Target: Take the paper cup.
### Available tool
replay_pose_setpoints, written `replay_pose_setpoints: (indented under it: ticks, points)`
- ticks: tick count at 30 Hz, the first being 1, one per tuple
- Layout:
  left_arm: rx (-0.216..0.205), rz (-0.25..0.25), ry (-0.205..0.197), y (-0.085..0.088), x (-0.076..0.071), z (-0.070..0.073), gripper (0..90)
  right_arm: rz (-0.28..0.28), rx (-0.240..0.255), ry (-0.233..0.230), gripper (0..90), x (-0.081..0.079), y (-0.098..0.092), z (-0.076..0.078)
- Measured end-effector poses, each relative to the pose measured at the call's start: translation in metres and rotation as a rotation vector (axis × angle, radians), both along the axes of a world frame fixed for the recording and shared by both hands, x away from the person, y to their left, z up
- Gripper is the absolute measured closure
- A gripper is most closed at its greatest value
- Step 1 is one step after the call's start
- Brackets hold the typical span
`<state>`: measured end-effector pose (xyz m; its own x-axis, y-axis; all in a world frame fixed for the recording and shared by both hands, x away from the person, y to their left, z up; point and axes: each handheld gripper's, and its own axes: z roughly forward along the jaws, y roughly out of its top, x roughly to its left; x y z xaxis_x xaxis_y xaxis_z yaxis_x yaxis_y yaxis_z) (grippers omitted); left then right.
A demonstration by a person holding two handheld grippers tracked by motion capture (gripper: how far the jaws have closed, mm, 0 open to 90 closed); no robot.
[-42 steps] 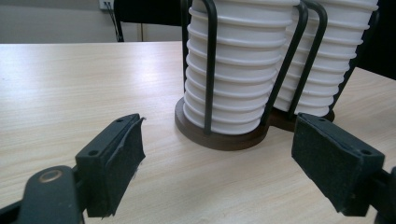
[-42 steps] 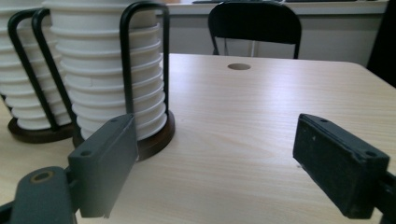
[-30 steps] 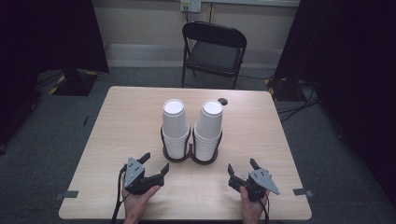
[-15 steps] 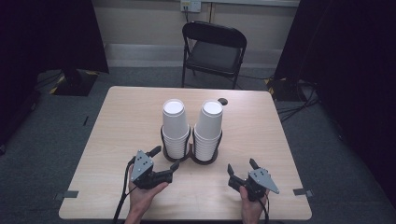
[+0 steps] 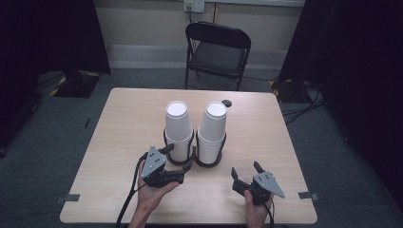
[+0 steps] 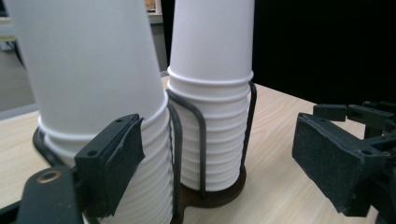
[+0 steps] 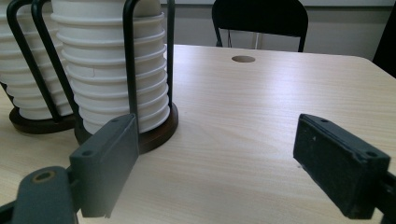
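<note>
Pale wood table (image 5: 123, 123); left cup stack (image 5: 178, 130) in wire holder (image 5: 167, 142) mid-table. We note left gripper (image 5: 177, 164) jaws just opening, nothing pinched; right gripper (image 5: 247, 173) spread, idle. Paper cups: light, crushable, nested tight; we judge grip best at top cup's wall, gentle.

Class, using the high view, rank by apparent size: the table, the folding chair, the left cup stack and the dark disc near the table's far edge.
1. Table
2. Chair, though it stands farther off
3. Left cup stack
4. Disc
</note>
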<state>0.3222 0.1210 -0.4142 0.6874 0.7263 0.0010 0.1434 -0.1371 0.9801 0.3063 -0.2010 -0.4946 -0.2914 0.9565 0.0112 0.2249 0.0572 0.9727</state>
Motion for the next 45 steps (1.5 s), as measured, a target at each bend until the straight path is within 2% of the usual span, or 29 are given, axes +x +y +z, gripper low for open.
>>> replay_pose_setpoints:
  ticks: [8, 14, 16, 23, 31, 39, 40, 45]
  points:
    - [0.008, -0.025, -0.011, -0.01, 0.005, 0.011, 17.3, -0.002, -0.002, 0.005, 13.7, 0.0, 0.0, 0.0]
    - [0.002, -0.046, -0.005, -0.014, 0.008, 0.019, 17.7, -0.001, -0.001, 0.007, 13.7, 0.001, 0.0, 0.0]
    - [0.005, -0.033, -0.021, -0.017, 0.008, 0.023, 17.8, -0.002, 0.0, 0.006, 13.7, 0.0, 0.0, 0.0]
    - [0.011, -0.061, -0.047, -0.024, 0.012, 0.036, 21.2, -0.004, 0.001, 0.008, 13.8, 0.001, 0.0, 0.0]
    - [0.0, -0.078, -0.042, -0.032, 0.02, 0.045, 21.1, -0.002, 0.002, 0.007, 13.8, 0.001, 0.0, 0.0]
    - [0.013, -0.085, -0.064, -0.041, 0.026, 0.058, 18.3, -0.001, 0.003, 0.008, 13.9, 0.001, 0.0, 0.0]
    - [0.005, -0.096, -0.069, -0.043, 0.028, 0.062, 18.2, 0.0, 0.003, 0.009, 13.9, 0.001, 0.0, 0.0]
    - [-0.001, -0.091, -0.08, -0.046, 0.032, 0.068, 17.8, -0.001, 0.006, 0.007, 13.9, 0.001, 0.0, 0.0]
